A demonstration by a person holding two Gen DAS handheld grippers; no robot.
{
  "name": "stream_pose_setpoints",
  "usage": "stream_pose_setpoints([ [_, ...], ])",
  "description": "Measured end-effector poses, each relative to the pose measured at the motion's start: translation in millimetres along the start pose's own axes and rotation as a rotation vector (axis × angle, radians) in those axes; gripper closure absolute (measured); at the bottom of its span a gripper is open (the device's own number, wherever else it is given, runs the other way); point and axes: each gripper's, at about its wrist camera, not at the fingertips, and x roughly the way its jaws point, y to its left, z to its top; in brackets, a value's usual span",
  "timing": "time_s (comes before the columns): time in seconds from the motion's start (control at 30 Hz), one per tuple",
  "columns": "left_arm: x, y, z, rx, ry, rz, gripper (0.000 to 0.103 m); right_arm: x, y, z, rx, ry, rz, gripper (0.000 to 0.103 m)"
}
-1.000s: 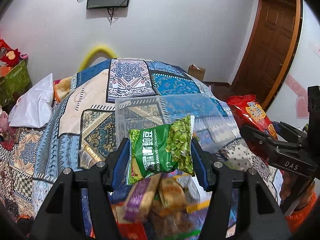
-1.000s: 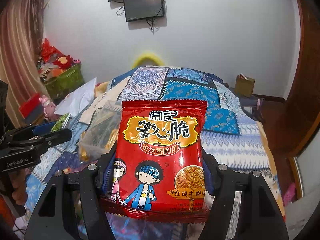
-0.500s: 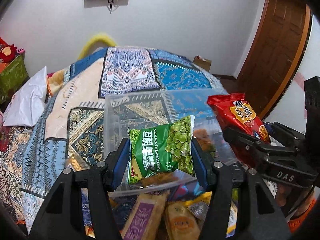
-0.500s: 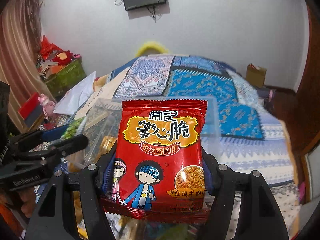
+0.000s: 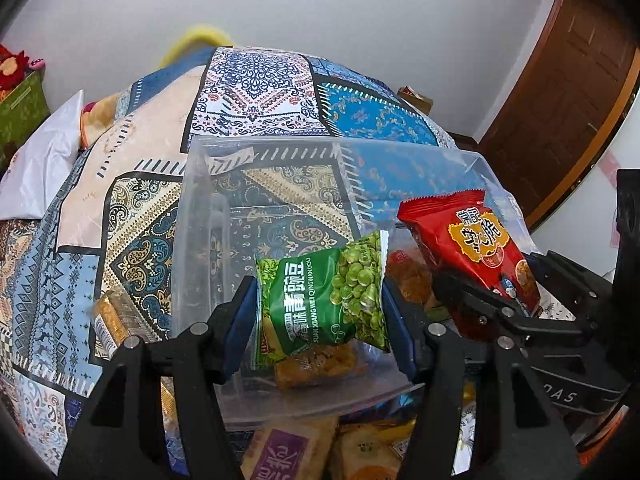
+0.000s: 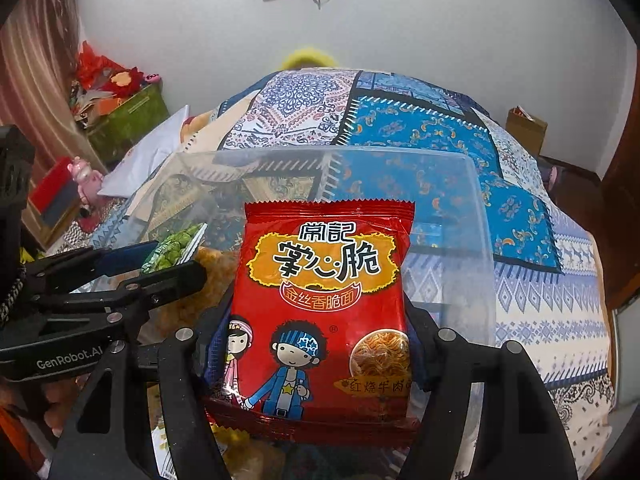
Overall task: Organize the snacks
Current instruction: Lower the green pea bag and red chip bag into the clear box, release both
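Observation:
My left gripper [image 5: 320, 304] is shut on a green pea snack packet [image 5: 324, 300] and holds it over the near part of a clear plastic bin [image 5: 200, 208] on the bed. My right gripper [image 6: 320, 336] is shut on a red noodle snack packet [image 6: 324, 312], held over the same bin [image 6: 476, 240]; this packet also shows in the left wrist view [image 5: 468, 248]. The left gripper [image 6: 160, 260] shows at the left of the right wrist view. Orange snacks [image 5: 316, 364] lie inside the bin.
Several loose snack packets [image 5: 280, 452] lie on the patterned quilt [image 5: 132, 208] in front of the bin, one golden packet [image 5: 116, 320] to its left. A white pillow [image 5: 44, 160] lies at far left. A brown door [image 5: 560, 100] stands at right.
Both grippers have moved forward with their packets, from in front of the bin to over it. The bin now looks closer and larger. Both grips are unchanged.

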Motion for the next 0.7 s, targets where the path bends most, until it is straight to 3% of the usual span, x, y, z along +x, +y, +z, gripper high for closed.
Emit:
stream_pose_setpoints([
  [0.3, -7.3, 3.4, -4.7, -0.010, 0.015, -0.029, 0.037, -2.3, -5.2, -1.7, 0.033, 0.036, 0.001, 0.033],
  [0.53, -38.6, -2.7, -5.4, 0.008, -0.038, -0.034, 0.034, -28.2, 1.1, -1.1, 0.010, -0.015, -0.029, 0.022],
  [0.7, -72.6, -5.7, -8.2, 0.021, -0.087, -0.026, 0.034, -57.7, 7.4, -3.0, -0.020, -0.071, -0.057, 0.022],
])
